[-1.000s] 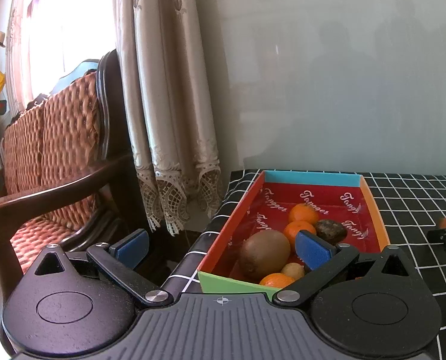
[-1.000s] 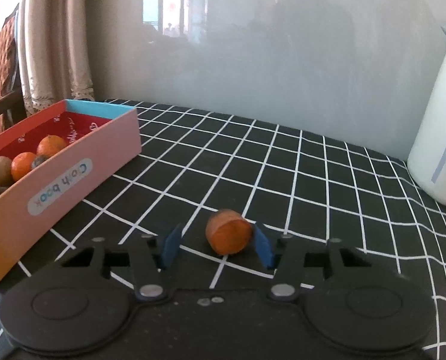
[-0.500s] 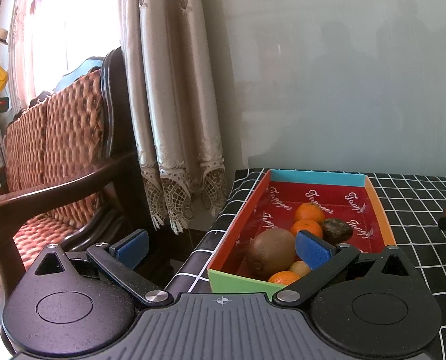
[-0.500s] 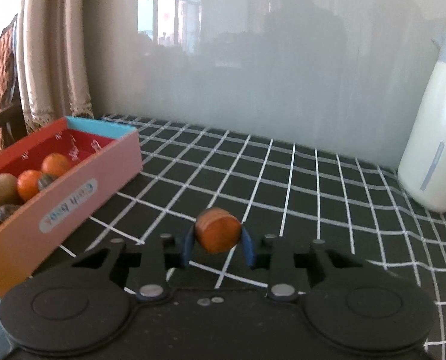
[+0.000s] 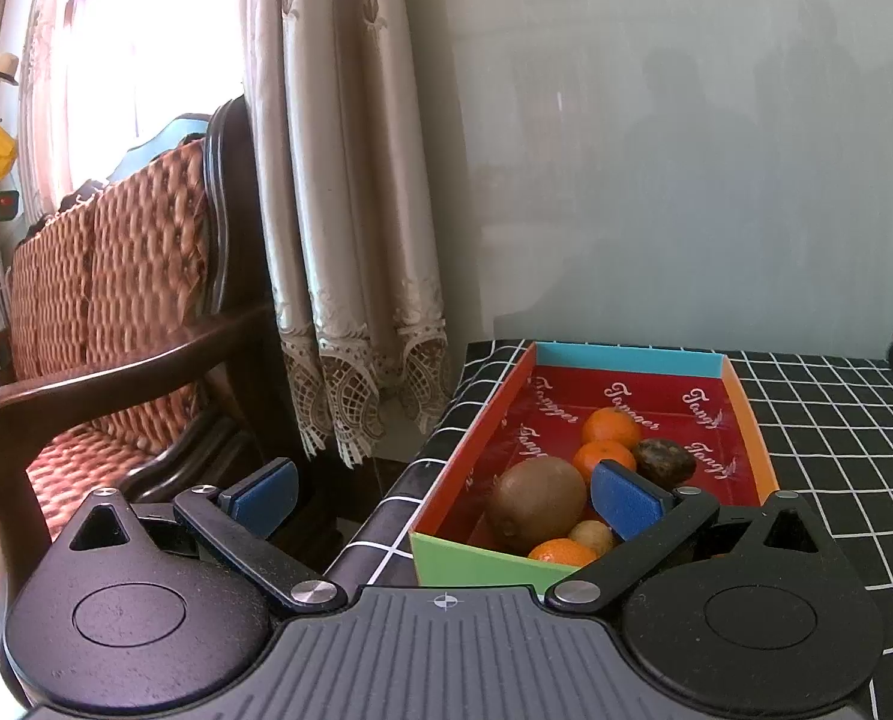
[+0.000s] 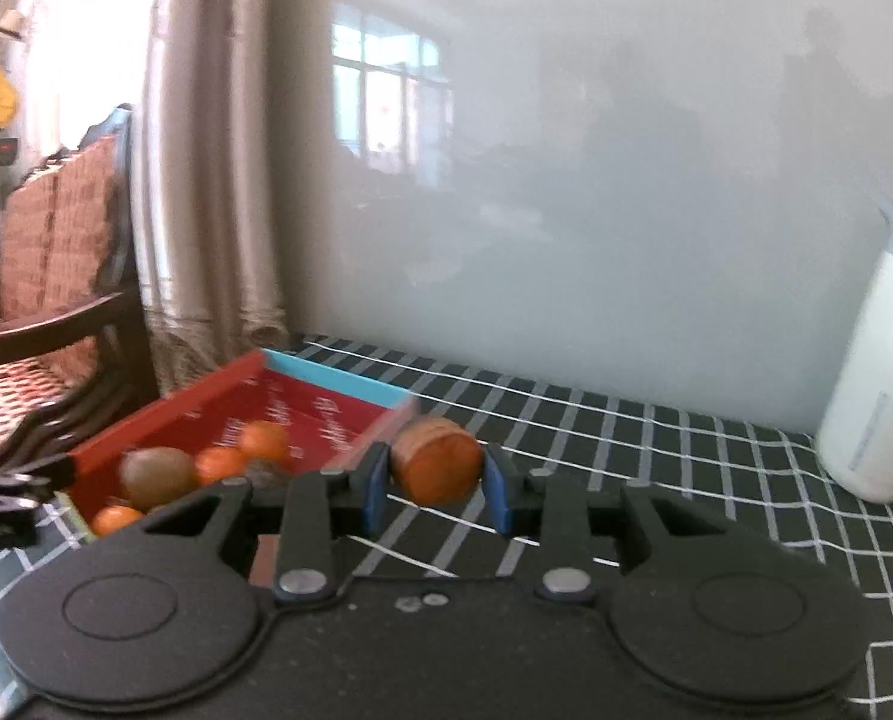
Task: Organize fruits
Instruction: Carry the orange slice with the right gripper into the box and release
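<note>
Gripping an orange fruit chunk [image 6: 437, 466], the right tongs [image 6: 434, 489] have both blue pads [image 6: 373, 492] pressed against its sides, so they're clamped tight on it. The chunk looks like a short stubby cylinder with a flat cut face toward the camera, and it sits off the bench [image 6: 686, 468], held up over the checked black-and-white cloth just beside the near corner of the fruit box [image 6: 326, 381]. The picture is pretty blurry on that side, so finer detail on the fruit is hard to make out.

Left tongs [image 5: 443, 495] are spread wide with nothing between the pads. One blue pad [image 5: 263, 489] hangs out past the bench edge toward the wooden chair [image 5: 116, 300], the other sits in front of the box's near end.

Inside the box: a big brown kiwi [image 5: 535, 504], two whole oranges [image 5: 611, 427] further back, a dark wrinkly fruit [image 5: 664, 461] next to them, plus a small tan one [image 5: 590, 535] and another orange [image 5: 560, 553] at the near end.

White bottle [image 6: 872, 402] stands over at the far right of the bench, well apart from the box. Lace-trimmed curtain [image 5: 338, 240] hangs behind the chair.
</note>
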{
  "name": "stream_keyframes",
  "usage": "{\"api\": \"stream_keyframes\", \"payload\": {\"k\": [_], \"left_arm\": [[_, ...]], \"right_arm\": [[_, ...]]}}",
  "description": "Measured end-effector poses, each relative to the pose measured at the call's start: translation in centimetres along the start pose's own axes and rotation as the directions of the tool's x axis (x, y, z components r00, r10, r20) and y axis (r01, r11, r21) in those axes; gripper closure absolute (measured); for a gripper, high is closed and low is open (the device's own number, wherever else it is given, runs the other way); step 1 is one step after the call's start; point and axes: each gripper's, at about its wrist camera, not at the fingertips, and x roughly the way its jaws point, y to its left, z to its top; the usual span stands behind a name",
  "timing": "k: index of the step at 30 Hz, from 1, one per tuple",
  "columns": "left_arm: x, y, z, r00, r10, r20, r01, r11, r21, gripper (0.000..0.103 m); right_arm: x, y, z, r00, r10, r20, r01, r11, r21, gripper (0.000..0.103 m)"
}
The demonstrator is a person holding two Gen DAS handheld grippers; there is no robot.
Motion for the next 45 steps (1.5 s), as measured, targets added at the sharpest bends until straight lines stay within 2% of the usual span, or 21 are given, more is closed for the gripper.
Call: {"api": "stream_keyframes", "payload": {"k": [5, 9, 16, 24, 27, 29, 31, 40, 45], "left_arm": [[-0.3, 0.1, 0.0, 1.000, -0.002, 0.006, 0.002, 1.000, 0.000, 0.000], [-0.5, 0.3, -0.1, 1.000, 0.006, 0.008, -0.006, 1.000, 0.006, 0.000], [-0.5, 1.9, -0.5, 1.000, 0.029, 0.000, -0.029, 1.000, 0.000, 0.000], [-0.4, 2.8, -0.5, 1.000, 0.028, 0.002, -0.028, 1.000, -0.011, 0.000], [-0.5, 2.6, -0.5, 1.000, 0.023, 0.001, -0.023, 1.000, -0.008, 0.000], [-0.5, 2.4, -0.5, 1.000, 0.020, 0.001, -0.020, 1.000, -0.006, 0.000], [-0.6, 2.1, -0.4, 1.000, 0.016, 0.004, -0.016, 1.000, -0.004, 0.000], [-2.3, 0.1, 0.1, 0.999, -0.042, 0.034, 0.042, 0.999, 0.001, 0.000], [-4.8, -1.6, 0.4, 0.993, -0.094, 0.074, 0.095, 0.995, -0.008, 0.000]], "right_arm": [[0.7, 3.4, 0.3, 0.998, 0.062, 0.011, -0.061, 0.997, -0.036, 0.072], [1.9, 5.4, 0.2, 0.997, 0.081, 0.016, -0.080, 0.996, -0.051, 0.072], [4.5, 7.4, -0.4, 0.996, 0.084, -0.020, -0.085, 0.995, -0.057, 0.072], [5.4, 7.9, -1.3, 0.997, 0.062, -0.042, -0.066, 0.994, -0.088, 0.071], [5.6, 8.1, -1.2, 0.998, 0.054, -0.045, -0.059, 0.992, -0.109, 0.066], [5.5, 8.1, -1.1, 0.998, 0.038, -0.044, -0.043, 0.991, -0.123, 0.047], [3.9, 7.5, -0.7, 1.000, 0.022, 0.010, -0.021, 0.994, -0.111, 0.038], [-4.2, 2.8, 0.9, 0.986, -0.040, 0.163, 0.044, 0.999, -0.018, 0.037], [-7.8, 1.2, -1.4, 0.977, -0.078, 0.198, 0.083, 0.996, -0.015, 0.033]]}}
